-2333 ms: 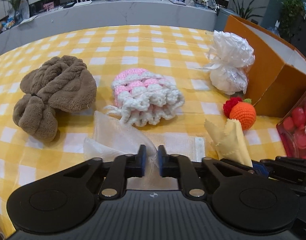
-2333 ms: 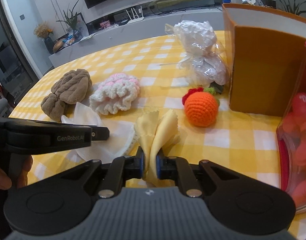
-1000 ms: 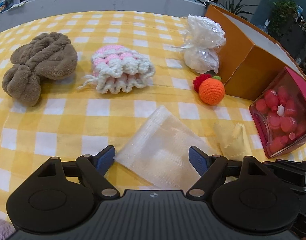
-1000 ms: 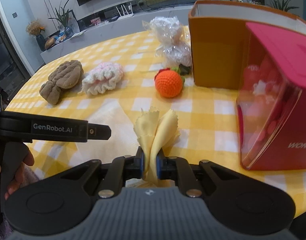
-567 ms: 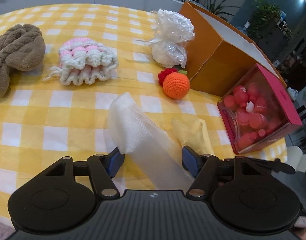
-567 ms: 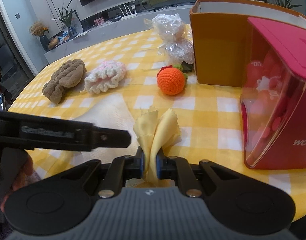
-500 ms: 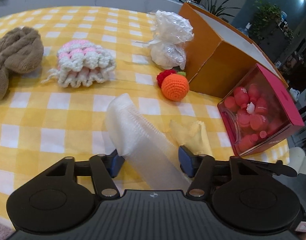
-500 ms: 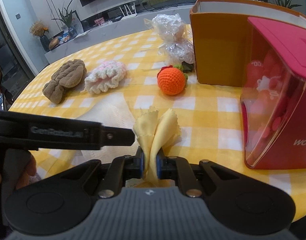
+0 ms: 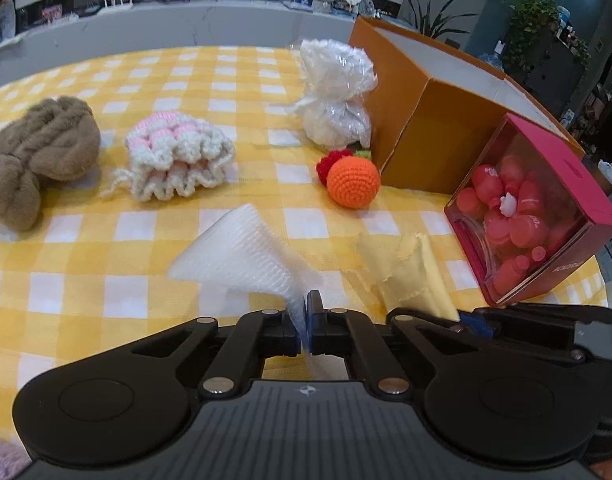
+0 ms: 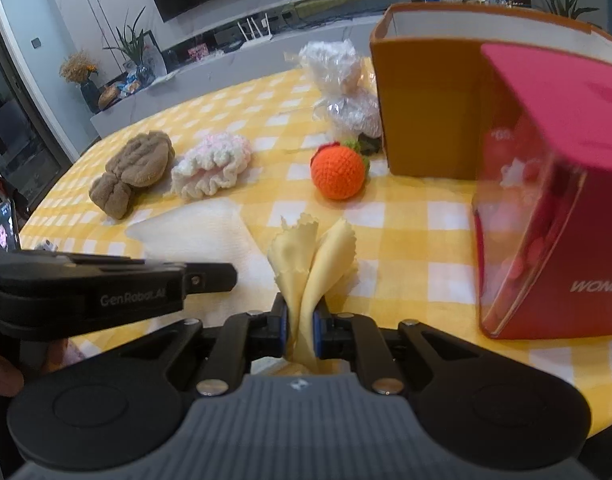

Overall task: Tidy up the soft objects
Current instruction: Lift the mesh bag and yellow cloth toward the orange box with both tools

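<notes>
Two grippers are at work over the counter (image 9: 86, 240), which wears a yellow-and-white checked cloth. The left gripper (image 9: 306, 326) has its fingers pinched tight on one white mesh cloth (image 9: 242, 258), whose free end fans out forward and lifts off the counter. The right gripper (image 10: 300, 326) has its fingers clamped on one yellow cloth (image 10: 309, 256) with zigzag edges, which stands up in two folds just beyond the tips; in the left view that yellow cloth (image 9: 409, 268) sits just to the right of the white one.

Four more soft things lie farther back on the counter: one brown plush towel (image 9: 38, 156) at far left, one pink-and-white crochet piece (image 9: 174, 158) beside it, one orange crochet ball (image 9: 353, 182) with a red bit behind it, and one white bundle wrapped in clear plastic (image 9: 333, 94).

Two boxes stand on the right: one open orange box (image 9: 433, 136), touching the wrapped bundle, and one pink clear-sided box (image 9: 533, 212) holding red round pieces.
</notes>
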Available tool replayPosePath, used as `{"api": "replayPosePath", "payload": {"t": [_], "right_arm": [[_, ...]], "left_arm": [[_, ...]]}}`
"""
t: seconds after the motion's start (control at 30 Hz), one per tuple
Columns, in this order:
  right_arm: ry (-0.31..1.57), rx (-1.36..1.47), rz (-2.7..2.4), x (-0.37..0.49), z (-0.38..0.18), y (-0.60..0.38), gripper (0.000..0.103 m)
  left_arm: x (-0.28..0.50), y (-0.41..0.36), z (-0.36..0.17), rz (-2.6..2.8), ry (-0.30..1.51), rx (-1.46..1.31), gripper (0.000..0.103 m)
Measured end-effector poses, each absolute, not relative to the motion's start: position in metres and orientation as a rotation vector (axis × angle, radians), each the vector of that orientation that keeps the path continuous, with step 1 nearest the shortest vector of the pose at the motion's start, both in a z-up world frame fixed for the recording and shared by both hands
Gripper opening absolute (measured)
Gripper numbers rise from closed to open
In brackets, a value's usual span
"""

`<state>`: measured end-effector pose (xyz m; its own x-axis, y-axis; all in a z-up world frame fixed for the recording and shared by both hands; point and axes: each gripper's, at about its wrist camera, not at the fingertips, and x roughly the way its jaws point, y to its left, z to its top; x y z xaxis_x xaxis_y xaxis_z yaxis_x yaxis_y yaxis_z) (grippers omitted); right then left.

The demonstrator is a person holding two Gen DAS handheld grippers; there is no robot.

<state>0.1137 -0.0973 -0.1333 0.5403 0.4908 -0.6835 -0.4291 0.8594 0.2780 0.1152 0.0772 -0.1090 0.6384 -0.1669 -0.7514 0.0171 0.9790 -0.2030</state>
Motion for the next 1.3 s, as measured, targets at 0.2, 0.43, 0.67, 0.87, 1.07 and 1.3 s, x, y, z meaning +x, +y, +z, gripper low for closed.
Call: {"api": "replayPosePath", "payload": {"t": [0.2, 0.43, 0.67, 0.87, 1.07, 1.3], "right_arm": [[0.753, 0.083, 0.551, 0.104, -0.108, -0.104, 0.01], [0.619, 0.085, 0.549, 0.086, -0.07, -0.118, 0.01], [0.485, 0.113, 0.501, 0.074, -0.029, -0.149, 0.01], [0.424, 0.168, 0.426, 0.087, -0.001, -0.186, 0.01], [0.416, 0.189, 0.381, 0.127, 0.018, -0.224, 0.01], [0.465, 0.12, 0.324, 0.188, 0.023, -0.259, 0.01]], "left_arm": [[0.094, 0.075, -0.084, -0.105, 0.788, -0.211, 0.003], [0.077, 0.059, -0.048, -0.095, 0.695, -0.158, 0.002], [0.086, 0.04, -0.003, -0.152, 0.599, -0.13, 0.002], [0.115, 0.013, 0.032, -0.236, 0.542, -0.077, 0.002], [0.158, -0.017, 0.058, -0.316, 0.513, -0.044, 0.002], [0.218, -0.062, 0.064, -0.375, 0.509, 0.014, 0.002]]}}
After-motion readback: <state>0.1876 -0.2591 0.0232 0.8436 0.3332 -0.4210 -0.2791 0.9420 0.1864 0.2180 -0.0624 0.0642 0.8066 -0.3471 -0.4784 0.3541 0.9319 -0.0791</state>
